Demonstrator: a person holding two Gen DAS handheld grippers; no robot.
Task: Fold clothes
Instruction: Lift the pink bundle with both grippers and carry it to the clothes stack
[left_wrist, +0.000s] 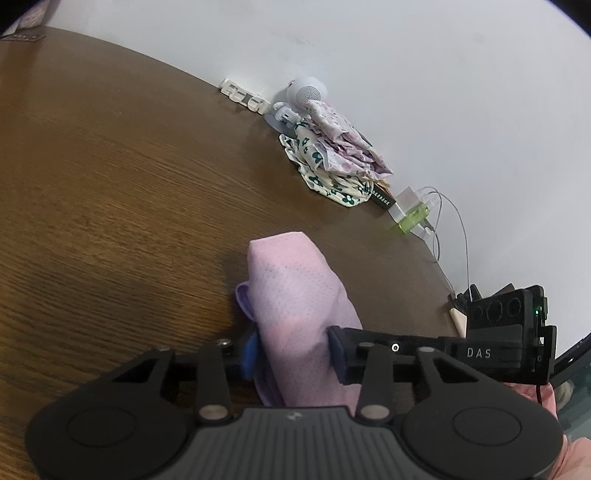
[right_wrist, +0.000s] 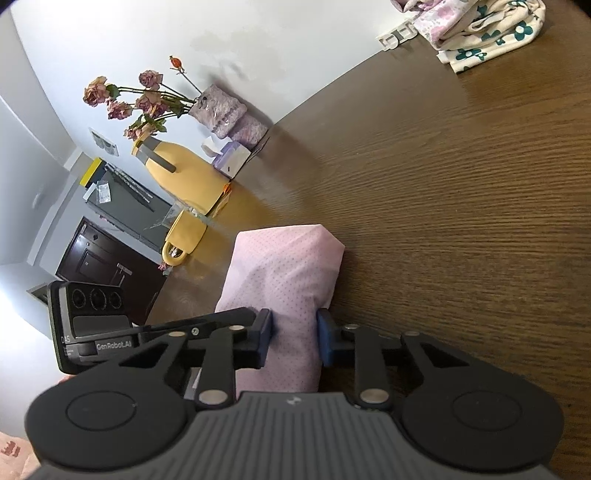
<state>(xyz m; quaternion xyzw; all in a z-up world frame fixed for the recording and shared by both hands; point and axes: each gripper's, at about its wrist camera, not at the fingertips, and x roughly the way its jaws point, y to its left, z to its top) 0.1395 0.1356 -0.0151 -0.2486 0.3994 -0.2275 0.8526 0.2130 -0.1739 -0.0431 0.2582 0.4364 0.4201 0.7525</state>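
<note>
A folded pink dotted garment (left_wrist: 295, 295) sits between the blue pads of my left gripper (left_wrist: 293, 354), which is shut on it over the brown wooden table (left_wrist: 110, 203). A purple edge (left_wrist: 243, 299) of it pokes out on the left. In the right wrist view the same pink garment (right_wrist: 284, 280) is clamped by my right gripper (right_wrist: 293, 341) just above the table (right_wrist: 461, 221). Each view shows the other gripper's body at its side.
A pile of floral clothes (left_wrist: 332, 158) lies at the table's far edge by the wall, next to a white fan (left_wrist: 306, 92) and chargers with cables (left_wrist: 413, 214). The right wrist view shows a yellow vase with dried roses (right_wrist: 177, 173), tissue box (right_wrist: 232, 155) and lilac packets.
</note>
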